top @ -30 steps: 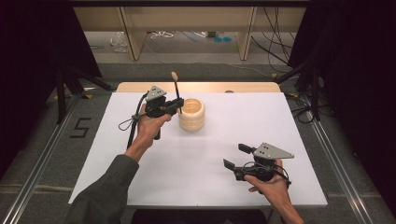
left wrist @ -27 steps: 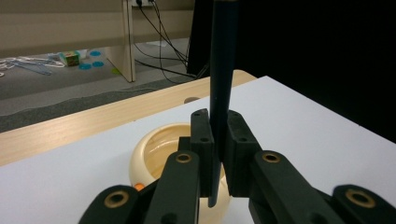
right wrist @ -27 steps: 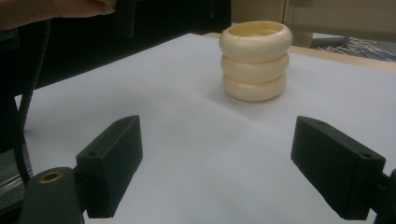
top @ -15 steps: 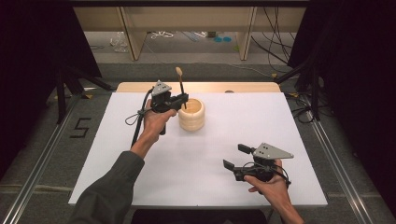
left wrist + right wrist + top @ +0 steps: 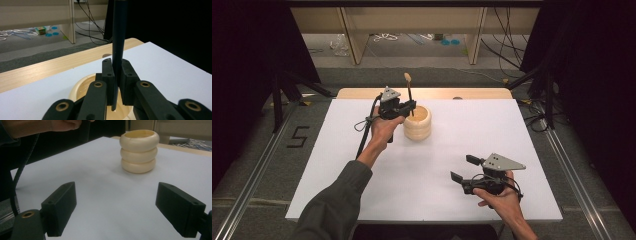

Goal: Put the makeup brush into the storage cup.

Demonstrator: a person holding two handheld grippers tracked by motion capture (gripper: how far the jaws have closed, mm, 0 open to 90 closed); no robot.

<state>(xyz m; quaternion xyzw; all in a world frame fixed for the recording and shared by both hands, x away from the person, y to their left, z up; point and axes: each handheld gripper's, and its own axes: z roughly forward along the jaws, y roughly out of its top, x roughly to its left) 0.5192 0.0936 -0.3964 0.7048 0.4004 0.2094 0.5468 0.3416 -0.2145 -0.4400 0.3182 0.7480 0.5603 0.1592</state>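
Observation:
A cream ribbed cup (image 5: pixel 418 122) stands on the white board (image 5: pixel 512 140), back centre. My left gripper (image 5: pixel 411 106) is shut on a thin dark stick (image 5: pixel 410 92) with a pale wooden top end, held upright at the cup's left rim. In the left gripper view the stick (image 5: pixel 118 37) is pinched between the pads, and its lower end hangs over the cup's mouth (image 5: pixel 82 86). My right gripper (image 5: pixel 463 168) rests at the front right, open, nothing between its jaws. In the right gripper view the jaws (image 5: pixel 123 207) stand wide and the cup (image 5: pixel 139 151) is farther off.
The board lies on a wooden table whose back edge (image 5: pixel 437 93) shows behind the cup. Beyond it are a floor with cables and shelf legs. The left gripper's cable (image 5: pixel 364 132) trails along the forearm. Dark stands flank the table.
My left hand has carried the stick to the right, from beside the cup to over its left rim. The right gripper has stayed put.

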